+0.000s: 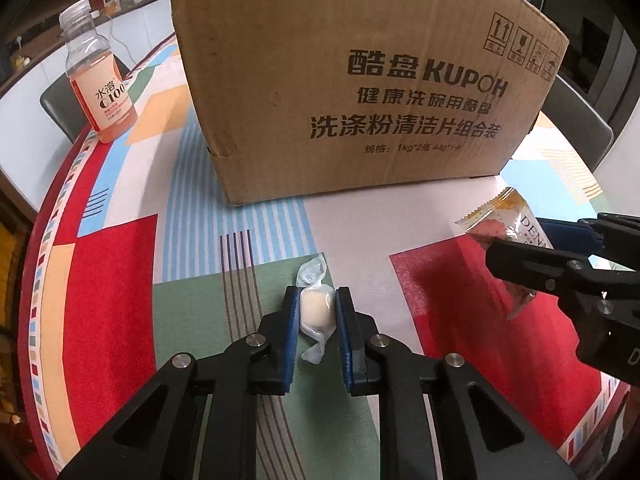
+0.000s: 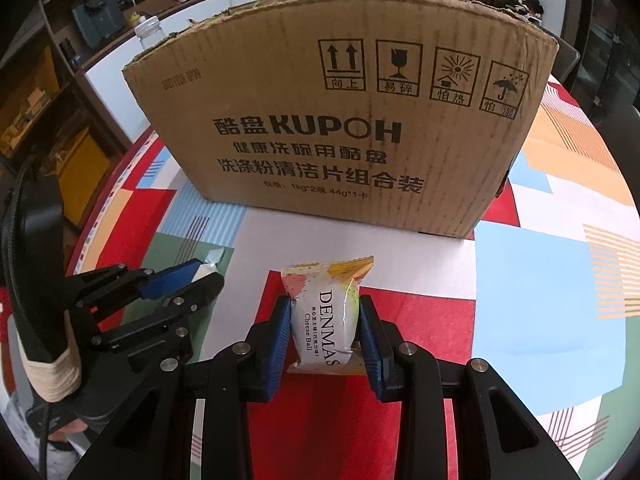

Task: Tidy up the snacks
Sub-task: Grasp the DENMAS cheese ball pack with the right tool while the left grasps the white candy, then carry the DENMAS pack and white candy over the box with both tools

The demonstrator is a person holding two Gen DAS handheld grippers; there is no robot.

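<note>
Left gripper [image 1: 316, 308] is clamped on a little clear-wrapped candy [image 1: 316, 307], pads squeezing both sides, down on the tablecloth [image 1: 120, 264] in front of the cardboard box [image 1: 360, 80]. Right gripper [image 2: 325, 320] is pinching a DENMAS cheese ball packet [image 2: 326, 312], also in front of the box. An orange drink bottle [image 1: 98, 80] stands left of the box.

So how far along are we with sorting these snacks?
Done: nothing provable; the cardboard box hides its inside. In hand: the left tool is shut on a clear-wrapped candy on the tablecloth, and the right tool grips the Denmas cheese ball packet. Left: probably carrying both into the box. The drink bottle stands untouched.
</note>
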